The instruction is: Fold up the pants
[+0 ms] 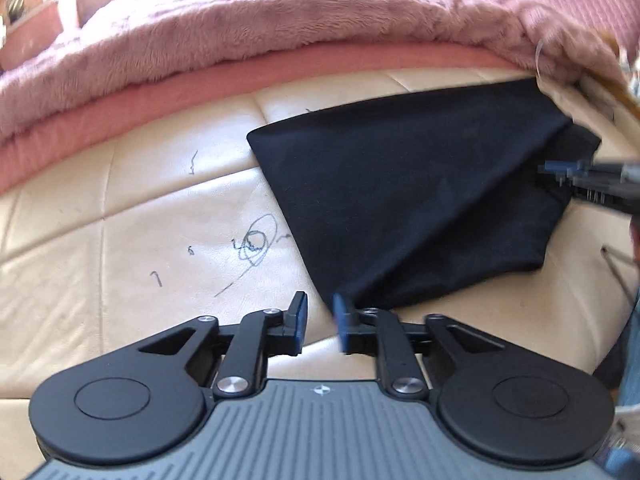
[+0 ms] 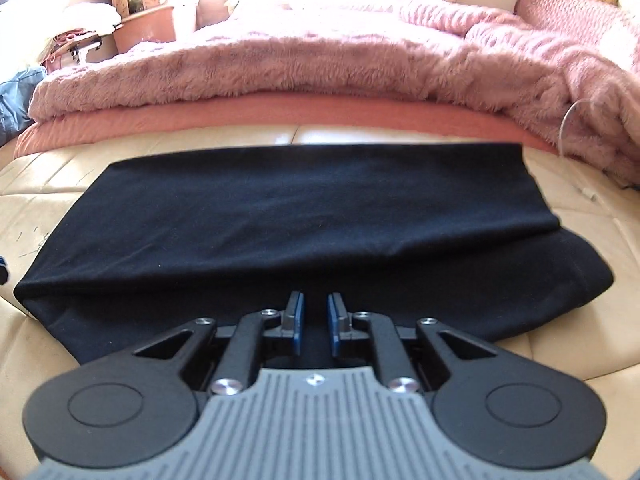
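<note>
Black pants [image 1: 400, 200] lie folded into a flat block on a cream quilted surface [image 1: 120, 220]. My left gripper [image 1: 320, 316] is open just off the block's near left corner; the cream surface shows between its blue pads and nothing is held. In the right wrist view the pants [image 2: 300, 208] spread wide in front of my right gripper [image 2: 316, 312], which hovers over their near edge. Its pads stand a narrow gap apart with only black cloth behind, so any pinch is hidden. The right gripper [image 1: 560, 178] also shows blurred at the pants' right edge.
A fluffy pink blanket [image 2: 320, 68] and a pink sheet edge [image 2: 280, 114] run along the far side. Pen scribbles [image 1: 252, 244] mark the cream surface left of the pants. Boxes and bags [image 2: 140, 20] are piled at the far left.
</note>
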`<state>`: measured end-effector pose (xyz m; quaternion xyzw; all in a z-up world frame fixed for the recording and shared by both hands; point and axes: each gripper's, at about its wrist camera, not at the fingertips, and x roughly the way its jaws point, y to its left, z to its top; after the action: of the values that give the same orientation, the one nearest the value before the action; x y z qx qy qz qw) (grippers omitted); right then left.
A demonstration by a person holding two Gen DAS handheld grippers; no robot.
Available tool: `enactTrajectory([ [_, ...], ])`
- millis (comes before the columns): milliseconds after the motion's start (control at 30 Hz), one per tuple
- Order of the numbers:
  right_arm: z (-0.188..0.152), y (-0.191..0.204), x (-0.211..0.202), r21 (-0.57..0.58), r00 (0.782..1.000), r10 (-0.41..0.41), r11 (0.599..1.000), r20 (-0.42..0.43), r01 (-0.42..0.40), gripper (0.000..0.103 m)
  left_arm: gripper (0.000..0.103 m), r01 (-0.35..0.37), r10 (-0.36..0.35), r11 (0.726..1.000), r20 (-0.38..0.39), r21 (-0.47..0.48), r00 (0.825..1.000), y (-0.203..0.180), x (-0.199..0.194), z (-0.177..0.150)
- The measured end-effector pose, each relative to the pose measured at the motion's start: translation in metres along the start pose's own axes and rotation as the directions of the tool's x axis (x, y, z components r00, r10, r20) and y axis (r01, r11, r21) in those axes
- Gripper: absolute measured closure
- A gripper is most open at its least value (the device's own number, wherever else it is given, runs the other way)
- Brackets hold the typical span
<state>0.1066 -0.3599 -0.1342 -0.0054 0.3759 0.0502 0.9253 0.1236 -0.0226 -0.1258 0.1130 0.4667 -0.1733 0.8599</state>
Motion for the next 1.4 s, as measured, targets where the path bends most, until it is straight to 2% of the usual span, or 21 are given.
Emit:
enactTrajectory([
  [67,-0.001,0.005,-0.005,-0.02,1.0,0.01,1.0,0.027,-0.009,0.094,0.065,-0.04,0.04,0.999,-0.004,0.033,0.999,-0.011,0.005,-0.005],
  [133,-0.002,0.009,-0.006,-0.032,0.999,0.029,0.999,0.028,-0.028,0.094,0.06,-0.072,0.072,0.997,-0.002,0.03,0.997,-0.019,0.012,-0.009],
  [200,-0.006,0.012,-0.005,-0.046,0.999,0.031,0.998,0.02,-0.03,0.094,0.059,-0.086,0.086,0.996,0.011,0.028,0.996,-0.027,0.018,-0.01],
  [333,-0.005,0.009,-0.006,-0.031,0.999,0.043,0.999,0.016,-0.042,0.094,0.06,-0.166,0.164,0.984,0.028,0.069,0.986,-0.041,0.027,-0.006],
  [400,-0.006,0.009,-0.006,-0.024,0.999,0.048,0.999,0.018,-0.048,0.094,0.069,-0.167,0.165,0.982,0.032,0.092,0.986,-0.043,0.029,-0.006],
  [433,-0.006,0.009,-0.005,-0.025,0.999,0.049,0.999,0.014,-0.048,0.094,0.084,-0.158,0.156,0.982,0.025,0.099,0.987,-0.044,0.028,-0.006],
  [533,-0.007,0.01,0.0,-0.029,0.999,0.038,0.999,-0.006,-0.038,0.094,0.096,-0.139,0.138,0.988,0.014,0.074,0.99,-0.039,0.025,-0.009],
  [667,-0.01,0.01,0.001,-0.034,0.999,0.035,0.999,-0.003,-0.036,0.094,0.103,-0.102,0.102,0.994,-0.009,0.042,0.995,-0.029,0.022,-0.013],
  [733,-0.011,0.01,0.002,-0.035,0.999,0.034,0.999,-0.004,-0.035,0.094,0.103,-0.122,0.124,0.991,-0.032,0.047,0.992,-0.027,0.023,-0.018],
  [867,-0.009,0.009,0.002,-0.029,0.999,0.035,0.999,-0.005,-0.035,0.094,0.103,-0.078,0.077,0.996,-0.04,-0.036,0.996,-0.009,0.011,-0.023],
  [933,-0.007,0.009,0.0,-0.023,0.999,0.035,0.999,-0.002,-0.035,0.094,0.098,-0.047,0.045,0.993,-0.024,-0.111,0.999,0.003,0.003,-0.019],
  [1033,0.0,0.007,-0.007,-0.014,0.999,0.035,0.999,0.028,-0.035,0.094,0.083,0.004,0.002,0.973,0.025,-0.233,1.0,0.021,-0.002,-0.003],
  [1100,0.006,0.006,-0.01,-0.014,0.999,0.032,0.999,0.041,-0.031,0.094,0.069,0.041,-0.023,0.953,0.062,-0.299,0.998,0.031,0.0,0.01],
  [1167,0.012,0.005,-0.012,-0.014,0.998,0.032,0.999,0.046,-0.032,0.094,0.043,0.06,-0.029,0.936,0.094,-0.346,0.995,0.038,0.007,0.023],
  [1200,0.014,0.005,-0.012,-0.013,0.998,0.029,0.999,0.05,-0.029,0.094,0.039,0.069,-0.032,0.93,0.105,-0.362,0.994,0.041,0.012,0.028],
  [1267,0.018,0.003,-0.011,-0.014,0.998,0.029,1.0,0.052,-0.028,0.094,0.037,0.098,-0.057,0.908,0.111,-0.408,0.992,0.049,0.026,0.037],
  [1400,0.023,0.001,-0.005,-0.017,0.999,0.03,0.999,0.044,-0.03,0.094,0.037,0.185,-0.142,0.821,0.122,-0.54,0.982,0.069,0.059,0.043],
])
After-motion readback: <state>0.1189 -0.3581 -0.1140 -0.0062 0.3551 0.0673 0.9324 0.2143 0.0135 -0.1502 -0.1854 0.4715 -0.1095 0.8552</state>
